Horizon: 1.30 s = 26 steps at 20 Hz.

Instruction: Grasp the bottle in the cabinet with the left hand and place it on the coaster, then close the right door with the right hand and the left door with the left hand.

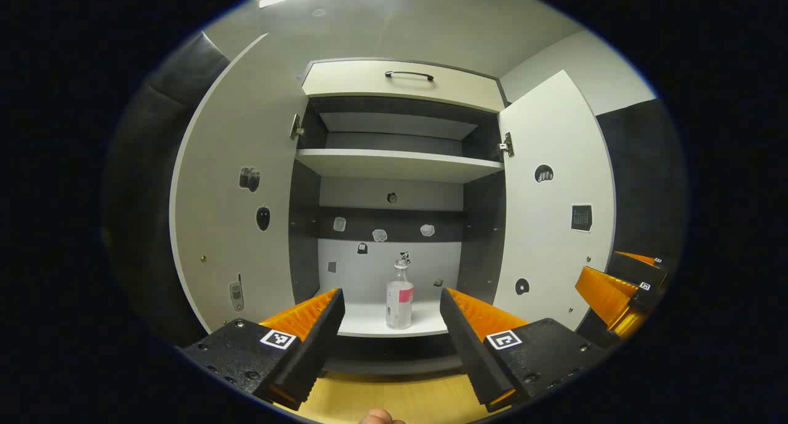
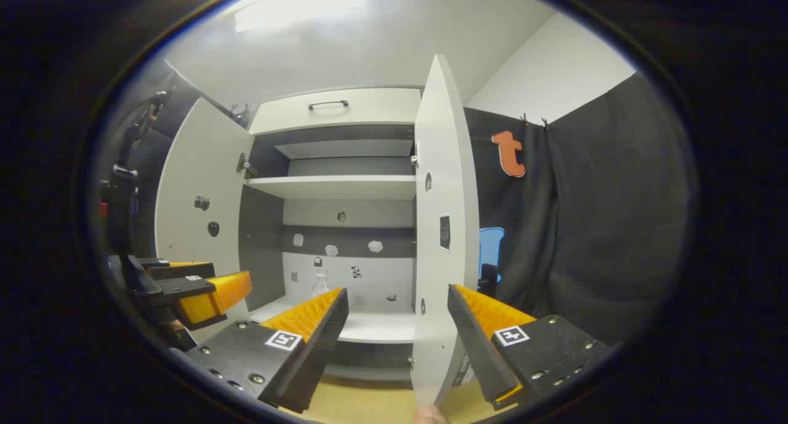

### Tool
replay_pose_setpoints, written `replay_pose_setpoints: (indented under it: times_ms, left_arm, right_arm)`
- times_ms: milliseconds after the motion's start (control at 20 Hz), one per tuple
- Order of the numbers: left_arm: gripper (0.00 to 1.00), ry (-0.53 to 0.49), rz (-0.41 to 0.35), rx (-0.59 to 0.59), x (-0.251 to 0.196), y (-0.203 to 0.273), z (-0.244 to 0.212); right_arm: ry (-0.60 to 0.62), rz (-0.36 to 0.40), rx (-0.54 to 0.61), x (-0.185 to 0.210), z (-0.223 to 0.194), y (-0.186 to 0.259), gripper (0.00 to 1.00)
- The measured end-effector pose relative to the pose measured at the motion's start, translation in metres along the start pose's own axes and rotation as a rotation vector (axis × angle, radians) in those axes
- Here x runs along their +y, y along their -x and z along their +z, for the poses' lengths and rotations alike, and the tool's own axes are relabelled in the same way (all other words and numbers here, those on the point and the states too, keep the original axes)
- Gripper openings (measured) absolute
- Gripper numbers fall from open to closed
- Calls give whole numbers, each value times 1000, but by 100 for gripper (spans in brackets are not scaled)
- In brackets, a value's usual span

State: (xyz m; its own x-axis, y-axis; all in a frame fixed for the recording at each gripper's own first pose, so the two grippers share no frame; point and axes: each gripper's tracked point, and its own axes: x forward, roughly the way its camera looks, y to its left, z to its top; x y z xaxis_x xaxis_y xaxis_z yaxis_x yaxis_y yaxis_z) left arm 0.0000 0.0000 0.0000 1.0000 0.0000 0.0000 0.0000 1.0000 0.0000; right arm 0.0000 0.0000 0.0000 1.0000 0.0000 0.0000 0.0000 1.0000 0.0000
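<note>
A clear spray bottle with a pink label stands upright on the cabinet's bottom shelf, straight ahead of my left gripper. That gripper is open and still short of the bottle, nothing between its fingers. Both cabinet doors stand open: the left door and the right door. In the right gripper view, my right gripper is open, and the right door's edge rises between its fingers, a little ahead. The bottle's top peeks over one finger there.
The cabinet has an upper shelf and a top panel with a black handle. A wooden tabletop lies below the cabinet. Black cloth hangs to the right of the cabinet. The other gripper shows at the left.
</note>
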Motion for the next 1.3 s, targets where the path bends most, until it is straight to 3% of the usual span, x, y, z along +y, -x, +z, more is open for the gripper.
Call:
replay_pose_setpoints:
  times_ms: [100,150,250,350,850,950,1300]
  left_arm:
    - [96,-4,-5,0,-2,-1,0]
    - [96,-7,-7,-1,-4,-2,0]
    - [92,-11,-13,-3,-7,-3,1]
    - [96,-9,-17,-7,-10,-3,1]
    - [96,-20,-5,-22,-12,-16,3]
    - [96,-31,-1,-12,-9,-26,-4]
    - [96,-14,-21,71,2,-96,-47]
  right_arm:
    - [0,-5,-2,0,2,2,98]
    - [-1,-6,-3,0,3,3,93]
    - [1,-8,-6,-2,5,4,98]
    - [8,-9,-9,-1,8,4,98]
    - [6,-11,-6,-8,11,-5,94]
    - [10,-12,-11,-8,13,-3,98]
    - [28,-92,-21,-37,18,4,93]
